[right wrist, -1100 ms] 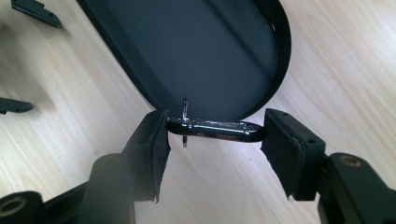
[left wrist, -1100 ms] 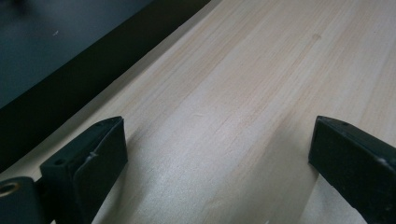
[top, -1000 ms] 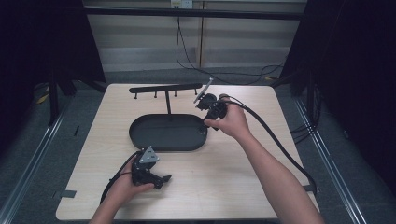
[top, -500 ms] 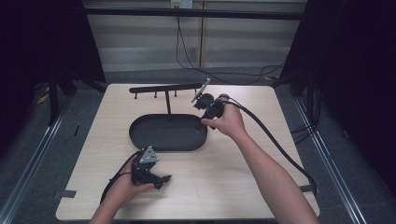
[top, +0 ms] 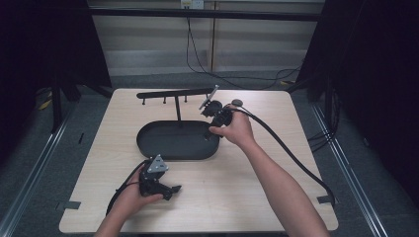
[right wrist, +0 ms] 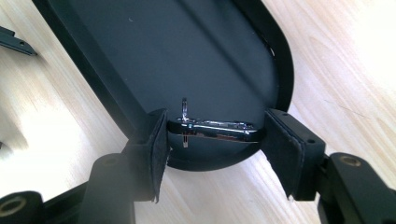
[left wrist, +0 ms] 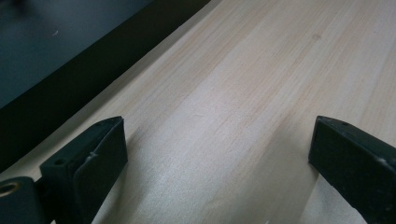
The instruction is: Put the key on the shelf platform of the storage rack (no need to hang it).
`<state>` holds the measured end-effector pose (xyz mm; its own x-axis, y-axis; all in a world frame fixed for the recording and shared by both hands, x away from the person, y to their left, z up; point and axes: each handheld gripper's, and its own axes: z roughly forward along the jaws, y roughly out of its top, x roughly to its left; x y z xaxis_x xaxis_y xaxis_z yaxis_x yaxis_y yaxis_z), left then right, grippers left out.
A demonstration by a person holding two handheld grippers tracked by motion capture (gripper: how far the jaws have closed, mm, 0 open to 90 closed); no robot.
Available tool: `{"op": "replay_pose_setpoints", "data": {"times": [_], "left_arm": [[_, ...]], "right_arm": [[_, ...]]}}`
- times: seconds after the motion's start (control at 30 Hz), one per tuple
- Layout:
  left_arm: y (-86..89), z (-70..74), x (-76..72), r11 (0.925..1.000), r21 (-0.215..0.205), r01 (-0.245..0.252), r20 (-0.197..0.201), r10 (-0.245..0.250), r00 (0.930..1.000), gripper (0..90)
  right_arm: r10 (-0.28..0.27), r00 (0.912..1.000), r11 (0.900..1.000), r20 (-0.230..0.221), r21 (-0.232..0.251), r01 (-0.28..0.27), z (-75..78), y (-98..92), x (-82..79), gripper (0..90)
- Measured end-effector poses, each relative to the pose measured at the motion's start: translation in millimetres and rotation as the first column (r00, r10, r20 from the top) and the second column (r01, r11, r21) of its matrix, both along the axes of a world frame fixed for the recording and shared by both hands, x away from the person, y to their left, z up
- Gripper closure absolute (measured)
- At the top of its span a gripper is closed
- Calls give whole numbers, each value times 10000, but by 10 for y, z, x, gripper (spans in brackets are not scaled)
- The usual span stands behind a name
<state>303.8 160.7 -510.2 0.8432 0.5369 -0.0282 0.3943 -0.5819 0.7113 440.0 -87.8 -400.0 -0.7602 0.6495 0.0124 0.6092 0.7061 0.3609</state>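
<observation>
— What have you got in your right gripper (right wrist: 212, 140)?

— You are clamping a small shiny metal piece (right wrist: 212, 129) — chrome-bright, long and flat with rounded ends, and a thin pin or ring standing up near one end. It spans the gap lengthwise, its ends pressed against the two matte black pads. I cannot tell exactly what kind of object it is.

— And where does that put it?

— Over the near end of the tray (right wrist: 280, 56). The tray is a dark oval with a smooth, flat floor and a low raised rim, dull rather than glossy. In the high view your right gripper (top: 213, 112) sits at the tray's (top: 148, 147) far right end, with your hand wrapped around its body and a thick black cable trailing off across the table (top: 296, 128).

— What else is near it?

— A black rack (top: 174, 94) behind the tray: a slim straight bar on a thin upright post, with short pegs hanging under the bar.

— And your left gripper (left wrist: 217, 154)?

— Its jaws stand wide apart with nothing between them — just pale, fine-grained wood beneath, the grain running in long streaks. The pads are blocky, black and slightly scuffed. In the high view your left gripper (top: 157, 181) rests low on the table near the front edge, well apart from the tray, with the grey three-cornered plate on top.
</observation>
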Motion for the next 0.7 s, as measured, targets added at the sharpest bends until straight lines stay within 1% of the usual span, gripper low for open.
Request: {"op": "replay_pose_setpoints", "data": {"times": [0.03,0.17,0.2,0.27,0.4,0.47,0.53,0.7], "left_arm": [[0,0,0,10000,3,3,1,-3,10000,40],[0,-1,0,10000,-2,-2,9,2,10000,40],[0,-1,0,10000,-11,-6,4,6,10000,40],[0,-1,0,10000,-7,-5,5,5,10000,40],[0,-1,0,10000,1,-8,12,8,10000,40],[0,-1,-1,10000,-1,-9,13,9,10000,40],[0,-1,-1,10000,1,-7,12,7,10000,40],[-1,-1,-1,10000,1,-10,15,10,10000,40]], "right_arm": [[63,10000,10000,38,-5,-63,-15,4,7,418],[29,10000,10000,67,52,-30,-69,32,22,418],[-8,10000,10000,31,-21,8,-79,41,24,418],[15,9999,10000,110,-30,-15,-105,49,33,417],[-72,10000,10000,16,-22,72,-142,70,44,418],[12,10000,10000,51,-33,-12,-166,74,56,418],[6,10000,10000,-14,-72,-6,-187,83,64,417],[-26,10000,9999,-2,-149,26,-235,96,81,418]]}}
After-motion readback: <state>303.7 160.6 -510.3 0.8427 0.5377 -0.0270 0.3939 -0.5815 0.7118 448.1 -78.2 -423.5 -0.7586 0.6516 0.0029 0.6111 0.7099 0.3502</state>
